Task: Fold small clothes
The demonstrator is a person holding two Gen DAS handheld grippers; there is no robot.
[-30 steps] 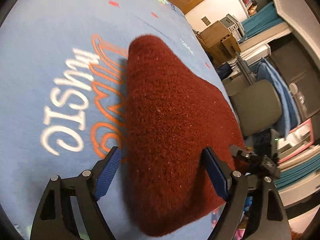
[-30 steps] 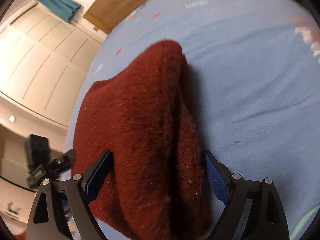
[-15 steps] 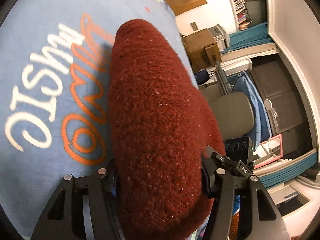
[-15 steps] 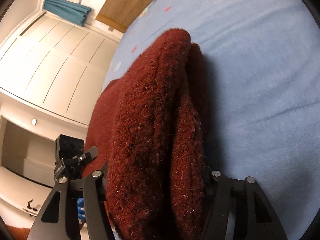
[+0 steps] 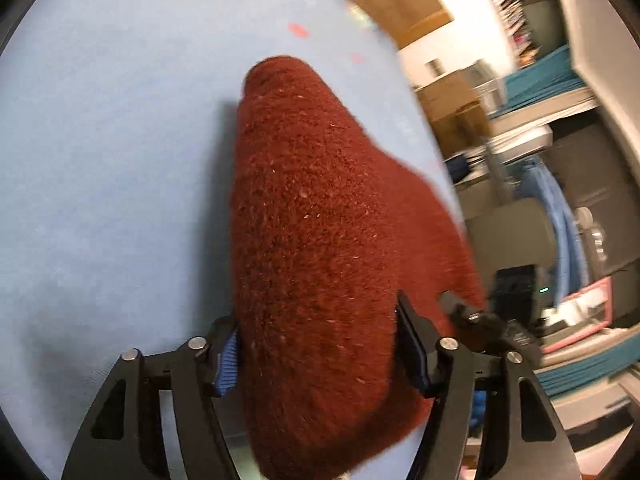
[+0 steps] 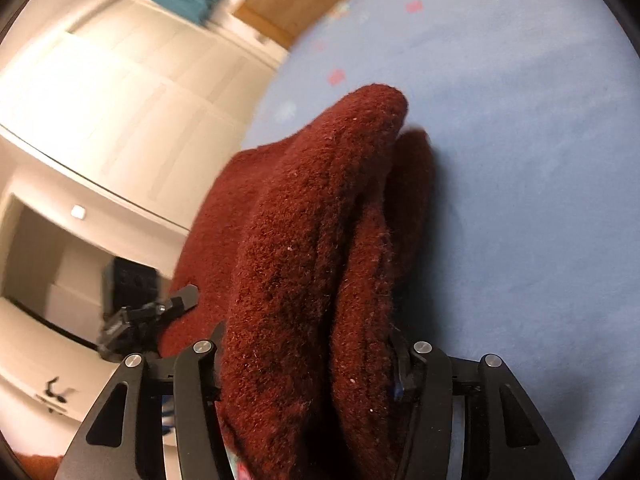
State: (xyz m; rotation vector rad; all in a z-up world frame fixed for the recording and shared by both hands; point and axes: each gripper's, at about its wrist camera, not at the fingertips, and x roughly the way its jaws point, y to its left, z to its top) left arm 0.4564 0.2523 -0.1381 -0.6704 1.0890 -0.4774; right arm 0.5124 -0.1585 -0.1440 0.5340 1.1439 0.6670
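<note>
a dark red knit (image 5: 320, 248) runs lengthwise away from both cameras, its long axis stretching from the grippers out to a rounded far end that lies over the blue sheet (image 5: 112, 168). in the right wrist view the knit (image 6: 312, 248) shows as two thick ridges side by side with a deep crease between them, the left ridge standing taller; a flatter flap spreads off to the left. the fabric is fuzzy and coarse, flecked with pale lint, and bunched rather than flat. the left gripper (image 5: 320, 354) clamps the near end, its blue-padded fingers (image 5: 226, 364) pressed against both flanks of the cloth. the right gripper (image 6: 308, 354) pinches its own near end the same way, fingers narrowed onto the doubled layers. each gripper appears at the edge of the other's view, close beside the knit. small red marks dot the sheet farther off. white cupboards (image 6: 120, 96) stand past the sheet on one side, cluttered shelves (image 5: 560, 120) on the other.
</note>
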